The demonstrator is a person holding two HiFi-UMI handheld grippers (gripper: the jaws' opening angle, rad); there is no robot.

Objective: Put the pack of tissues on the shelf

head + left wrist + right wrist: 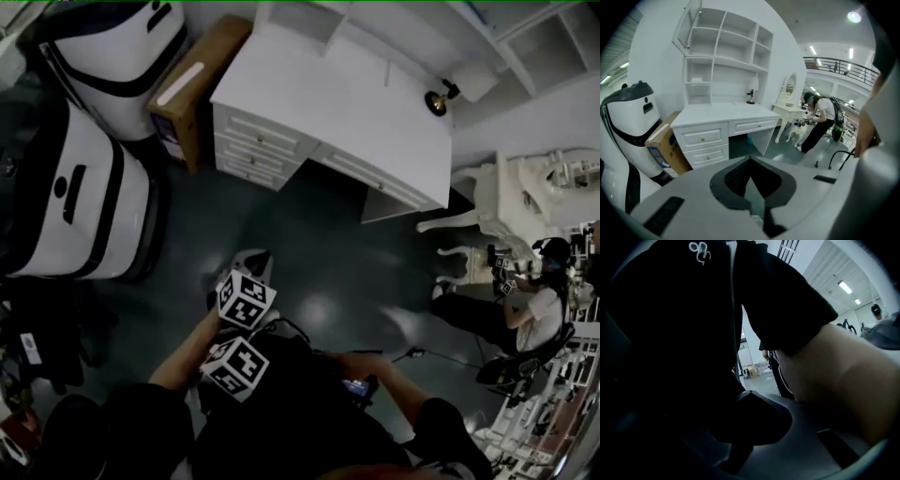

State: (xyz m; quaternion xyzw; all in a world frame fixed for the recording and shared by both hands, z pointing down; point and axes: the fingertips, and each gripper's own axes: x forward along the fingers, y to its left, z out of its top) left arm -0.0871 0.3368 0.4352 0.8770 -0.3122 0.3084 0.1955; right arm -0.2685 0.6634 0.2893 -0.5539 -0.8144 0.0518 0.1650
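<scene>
No pack of tissues shows in any view. The white shelf unit (723, 61) stands on a white desk (723, 114) against the wall, its compartments bare but for a small lamp (751, 96). In the head view the desk (328, 103) lies ahead, with the shelf (309, 19) at its far edge. My left gripper (751, 161) points at the desk from a distance, shut, with nothing between its pads. In the head view it (250, 260) hangs over the dark floor. My right gripper (740, 397) is pressed close to my black shirt in a dim view, and its tips seem to meet.
Two large white and black robot bodies (84, 187) stand at the left, with a cardboard box (192, 84) beside the desk. A white ornate chair (487, 202) and a crouching person (525, 309) are at the right. Dark floor (319, 244) lies between me and the desk.
</scene>
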